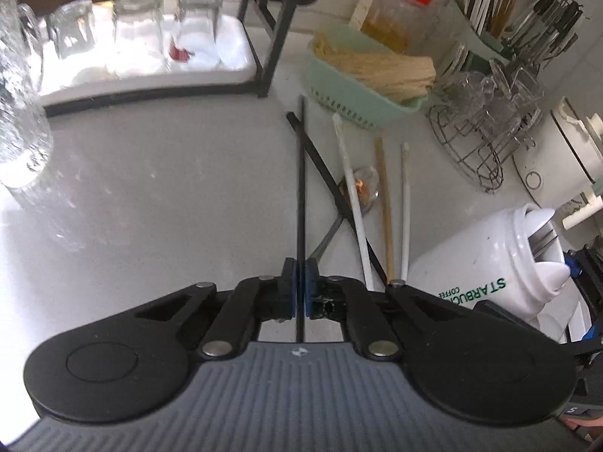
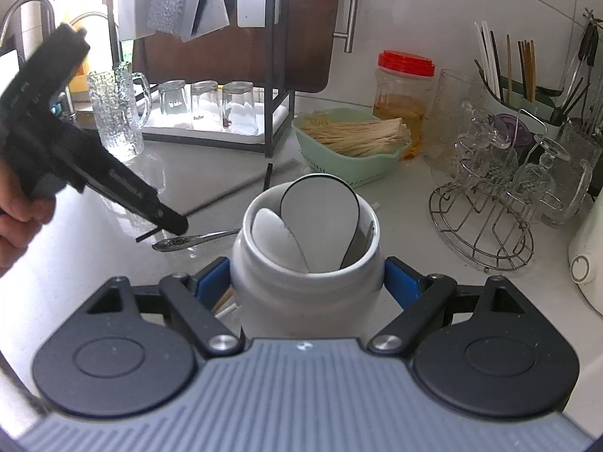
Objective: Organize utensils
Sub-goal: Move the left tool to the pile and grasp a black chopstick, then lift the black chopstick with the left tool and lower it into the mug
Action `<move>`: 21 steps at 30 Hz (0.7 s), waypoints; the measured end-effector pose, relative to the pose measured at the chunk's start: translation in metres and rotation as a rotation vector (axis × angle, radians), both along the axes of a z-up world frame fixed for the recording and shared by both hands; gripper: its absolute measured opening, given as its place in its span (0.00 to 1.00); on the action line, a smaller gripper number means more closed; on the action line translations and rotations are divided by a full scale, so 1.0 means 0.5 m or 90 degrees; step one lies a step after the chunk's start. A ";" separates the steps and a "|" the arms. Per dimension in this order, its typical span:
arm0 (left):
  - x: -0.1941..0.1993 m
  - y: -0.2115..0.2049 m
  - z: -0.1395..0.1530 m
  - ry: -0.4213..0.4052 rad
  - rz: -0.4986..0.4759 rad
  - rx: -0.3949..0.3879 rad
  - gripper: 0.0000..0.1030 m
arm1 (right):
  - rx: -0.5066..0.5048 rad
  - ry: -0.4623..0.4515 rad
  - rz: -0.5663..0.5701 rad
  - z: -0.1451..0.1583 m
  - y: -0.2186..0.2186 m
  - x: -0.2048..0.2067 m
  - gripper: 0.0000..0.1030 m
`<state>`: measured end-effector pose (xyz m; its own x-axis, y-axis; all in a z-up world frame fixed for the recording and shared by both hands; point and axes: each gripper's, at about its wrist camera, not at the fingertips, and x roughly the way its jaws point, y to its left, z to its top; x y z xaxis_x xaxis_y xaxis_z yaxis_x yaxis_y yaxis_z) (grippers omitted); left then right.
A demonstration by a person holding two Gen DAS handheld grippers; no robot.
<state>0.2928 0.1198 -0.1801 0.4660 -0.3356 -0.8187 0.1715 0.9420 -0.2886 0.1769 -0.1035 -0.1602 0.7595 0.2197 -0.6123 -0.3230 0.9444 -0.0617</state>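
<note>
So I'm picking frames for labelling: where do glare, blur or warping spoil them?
Left wrist view: backlight bleaches the tray under the glasses; the rack bows near the edge. Right wrist view: the left gripper is smeared, the window corner is washed out, the jar stays sharp.

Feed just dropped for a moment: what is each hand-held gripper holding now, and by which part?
Left hand-held gripper: black chopstick, pinched near its lower end. Right hand-held gripper: white Starbucks jar, clamped across its body, just below the neck.
</note>
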 end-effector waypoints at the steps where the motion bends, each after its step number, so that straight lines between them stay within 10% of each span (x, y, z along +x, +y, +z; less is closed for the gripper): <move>1: -0.005 0.001 0.008 -0.004 0.003 0.000 0.05 | 0.000 0.000 0.000 0.000 0.000 0.000 0.87; 21: -0.169 -0.032 0.182 -0.028 0.049 0.058 0.05 | 0.002 0.001 0.015 0.002 -0.001 -0.006 0.87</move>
